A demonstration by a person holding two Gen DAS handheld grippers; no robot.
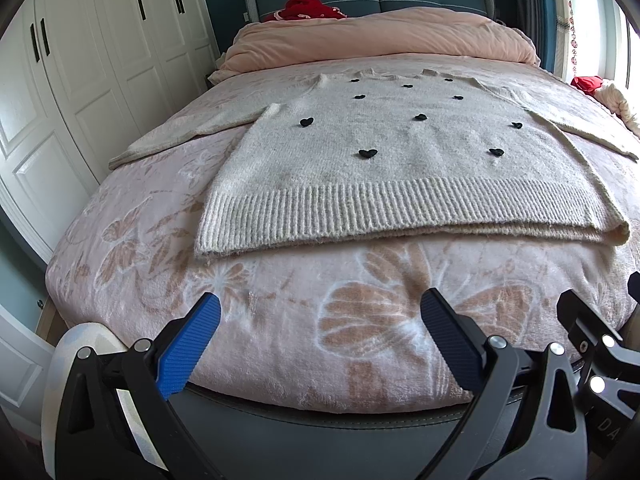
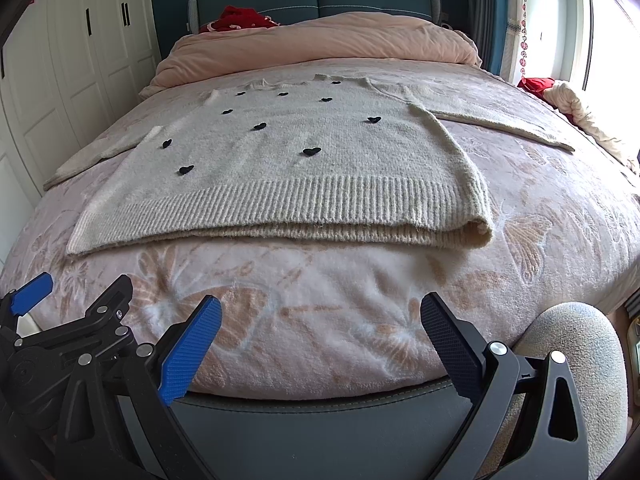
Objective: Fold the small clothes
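Note:
A cream knit sweater (image 1: 384,148) (image 2: 288,160) with small black hearts lies flat, front up, on the bed, sleeves spread to both sides and the ribbed hem toward me. My left gripper (image 1: 320,312) hovers open over the foot of the bed, short of the hem, nothing between its fingers. My right gripper (image 2: 320,312) is likewise open and empty, just short of the hem's right half. The left gripper's blue finger (image 2: 30,294) shows at the left edge of the right wrist view.
A pink floral blanket (image 1: 280,340) covers the bed. A folded pink duvet (image 1: 380,40) and a red item (image 1: 308,6) lie at the headboard. White wardrobe doors (image 1: 80,80) stand on the left. More cloth (image 2: 576,112) is piled at the bed's right edge by the window.

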